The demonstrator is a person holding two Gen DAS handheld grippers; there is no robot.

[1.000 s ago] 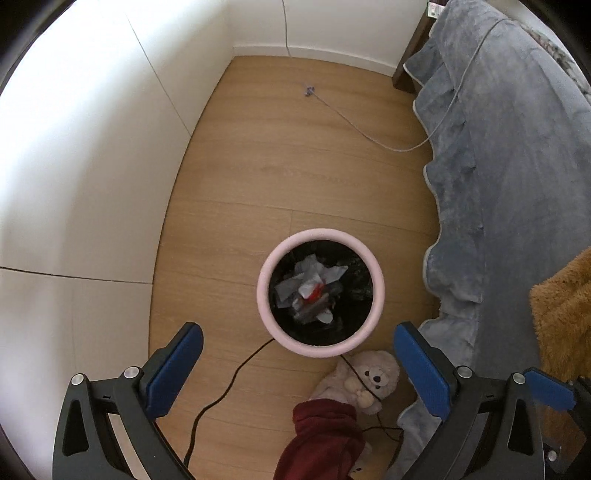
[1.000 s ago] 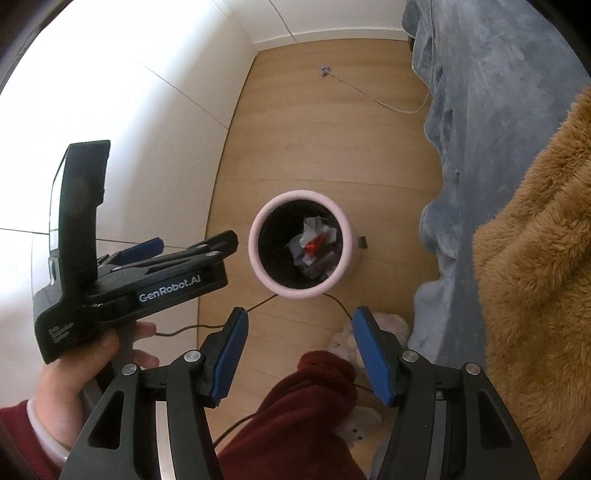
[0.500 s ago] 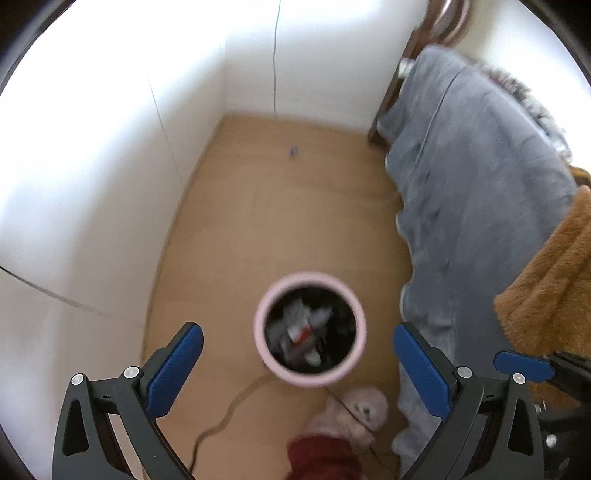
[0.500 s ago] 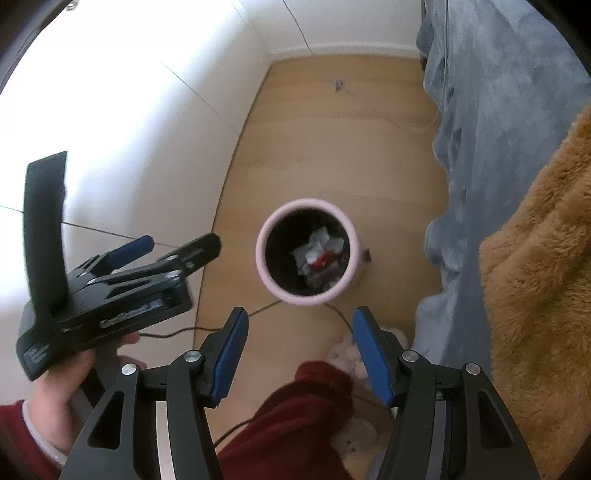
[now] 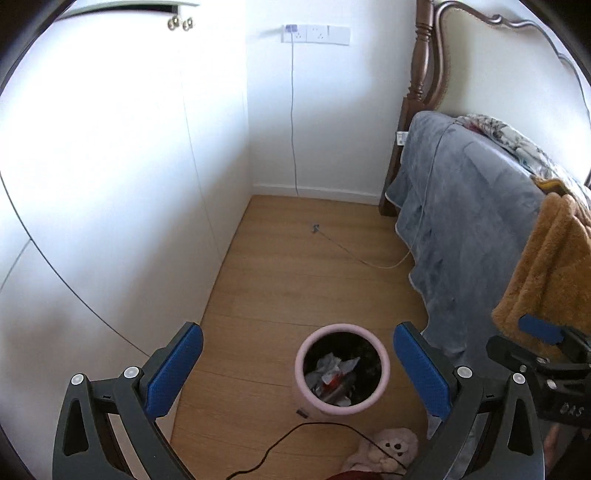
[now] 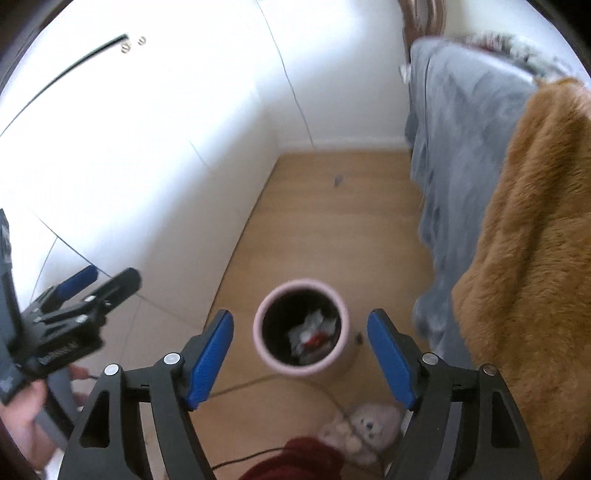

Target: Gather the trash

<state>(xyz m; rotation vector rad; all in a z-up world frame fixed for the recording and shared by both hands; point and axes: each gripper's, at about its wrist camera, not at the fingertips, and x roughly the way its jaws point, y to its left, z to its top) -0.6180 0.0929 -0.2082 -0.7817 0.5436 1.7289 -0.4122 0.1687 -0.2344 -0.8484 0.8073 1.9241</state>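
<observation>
The trash (image 5: 338,373) lies in the pink bin (image 5: 341,334) on the floor, crumpled white paper with a red scrap, below and ahead of both my tools. A second ago I looked almost straight down into the bin. Now both views have tipped up: the bin sits lower and smaller, and the wall socket (image 5: 316,34) and headboard (image 5: 476,48) have come into the left view. I read this as the drop being finished and my hands pulling away from the bin.

Left tool (image 5: 297,369): fingers spread wide, nothing between the blue pads (image 5: 173,371); the bin shows through the gap. It points steeply downward, held above the floor.

Right tool (image 6: 300,360): its jaws are opening at this moment, and nothing lies between them. It also points steeply down, with the bin framed between the pads (image 6: 208,360). The bed with its grey blanket (image 6: 454,147) and brown throw (image 6: 532,258) lies to its right, and my left hand (image 6: 22,417) with its tool to its left.

Next step, by my judgement: locate any remaining loose trash. The stuffed toy (image 6: 360,430) and cable (image 5: 295,439) under the tools are not trash.
</observation>
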